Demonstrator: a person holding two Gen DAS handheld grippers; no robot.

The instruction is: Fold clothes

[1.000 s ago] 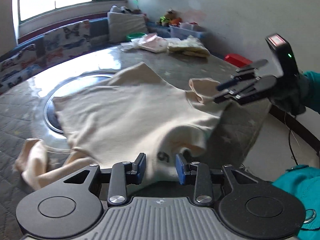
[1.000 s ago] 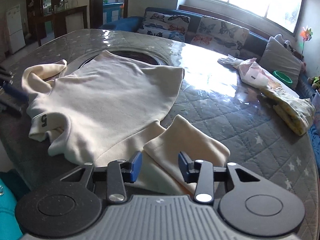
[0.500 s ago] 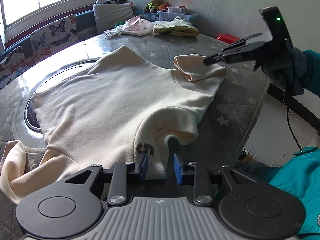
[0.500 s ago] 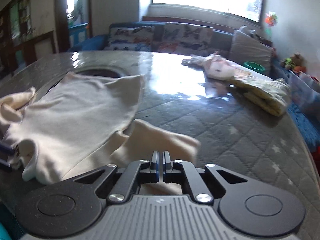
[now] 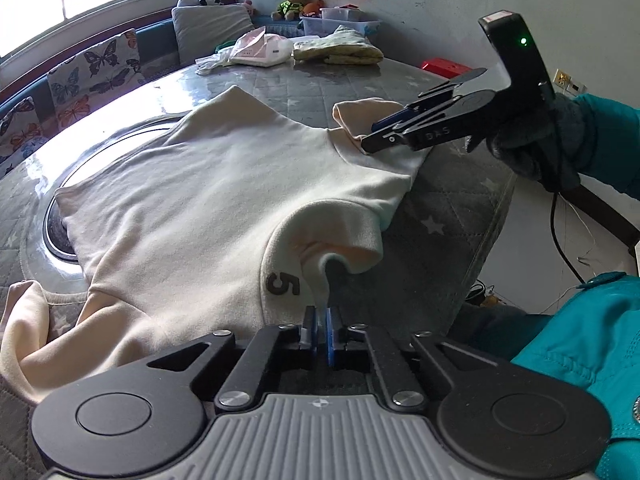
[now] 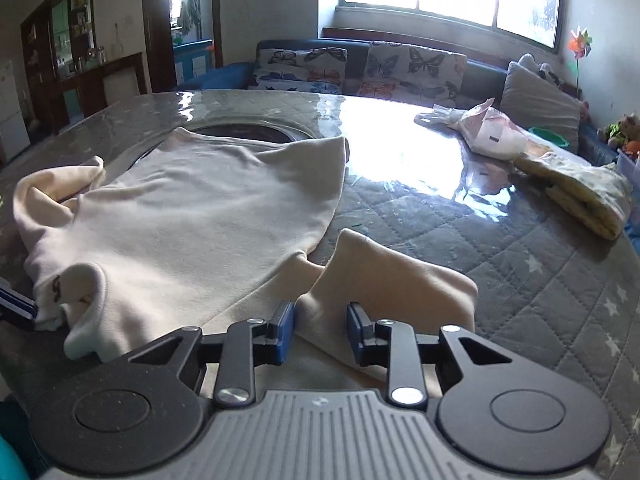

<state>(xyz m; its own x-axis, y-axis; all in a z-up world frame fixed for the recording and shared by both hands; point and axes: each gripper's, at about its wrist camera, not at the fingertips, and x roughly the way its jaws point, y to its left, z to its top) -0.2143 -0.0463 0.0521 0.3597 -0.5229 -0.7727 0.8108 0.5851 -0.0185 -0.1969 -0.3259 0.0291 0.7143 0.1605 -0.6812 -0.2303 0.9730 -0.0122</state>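
Note:
A cream sweatshirt (image 5: 208,200) with a dark "5" at the collar lies spread on the round quilted table (image 5: 452,220); it also shows in the right wrist view (image 6: 192,224). My left gripper (image 5: 320,332) is shut on the collar edge beside the "5". My right gripper (image 6: 320,330) is open, its blue pads either side of the folded sleeve (image 6: 392,284). In the left wrist view the right gripper (image 5: 372,142) sits over that sleeve at the far right. The other sleeve (image 5: 24,332) is bunched at the near left.
A folded yellowish cloth (image 6: 580,192) and a pink-white bag (image 6: 488,132) lie at the table's far side. A round dark inset (image 6: 252,132) sits in the table under the sweatshirt. A butterfly-print sofa (image 6: 360,64) lines the wall. The table edge is close in front of me.
My left gripper has closed on the collar edge. My right gripper, shut half a second ago, has opened over the folded sleeve.

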